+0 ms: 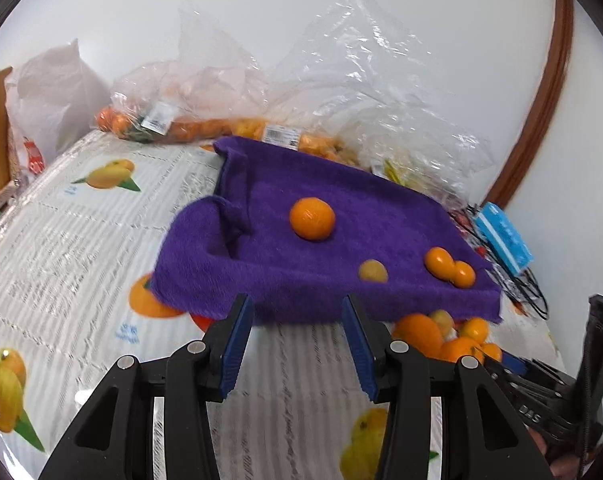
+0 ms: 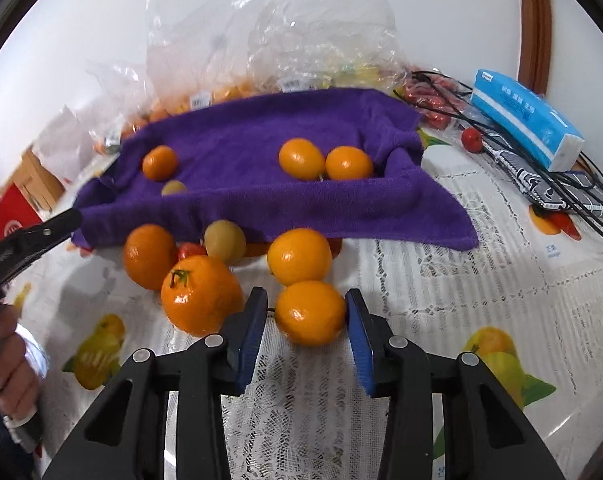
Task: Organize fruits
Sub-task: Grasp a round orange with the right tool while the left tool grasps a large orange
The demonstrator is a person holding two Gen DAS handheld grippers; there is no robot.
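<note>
While the right gripper sits low over the lace-patterned, fruit-printed tablecloth, its blue pads are clamped on either side of a small, smooth, glossy round orange, so I'd say we're right at the pick-up step of sorting the loose fruit onto the purple fleece cloth. The orange it has hold of is at the near edge of a little pile just in front of the cloth's hanging edge, with a bigger stemmed orange just beside the left pad and another round one touching it from behind. Next move, I reckon, is a clean lift so the neighbours don't roll, then a carry up over the cloth's raised front fold to where a few oranges and a yellowish little fruit already sit. Shiny skin and a round shape mean it could squirt out if the grip is off-centre. The left gripper hovers at the cloth's near edge with its jaws apart and nothing between them. A hand on its handle shows at the left edge of the right view.
</note>
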